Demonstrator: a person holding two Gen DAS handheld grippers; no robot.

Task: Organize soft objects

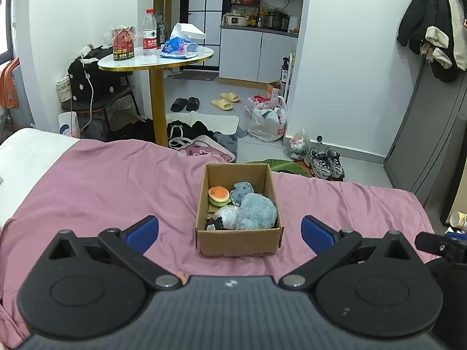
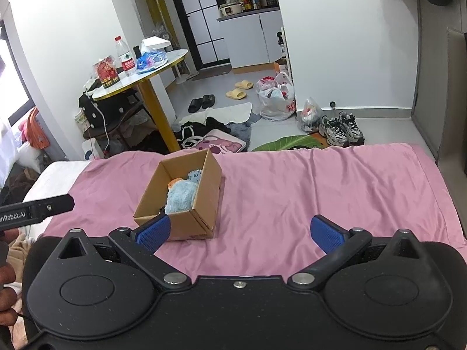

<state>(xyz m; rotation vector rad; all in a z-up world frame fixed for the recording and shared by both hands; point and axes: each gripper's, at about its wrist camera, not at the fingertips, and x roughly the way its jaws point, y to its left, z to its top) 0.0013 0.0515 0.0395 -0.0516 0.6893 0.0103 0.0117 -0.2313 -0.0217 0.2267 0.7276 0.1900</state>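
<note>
Both claws, the left claw [image 1: 230, 234] and the right claw [image 2: 238, 234], were held wide open and empty short of the cardboard box [image 1: 239, 240], inside which the blue plush toy [image 1: 256, 211], judged light and squashy, could be pinched mid-body.

The cardboard box [image 1: 239, 234] sits open-topped on the pink bedspread [image 1: 102, 180], flaps absent or folded out of sight. It contains four soft objects. A blue plush toy [image 1: 254, 210] occupies the right half, its head toward the far wall. A burger-shaped toy [image 1: 219, 196] lies in the far-left corner. A clear-wrapped white item [image 1: 229, 217] lies beside the plush toy. A small black-and-white toy [image 1: 214, 224] rests in the near-left corner.
</note>
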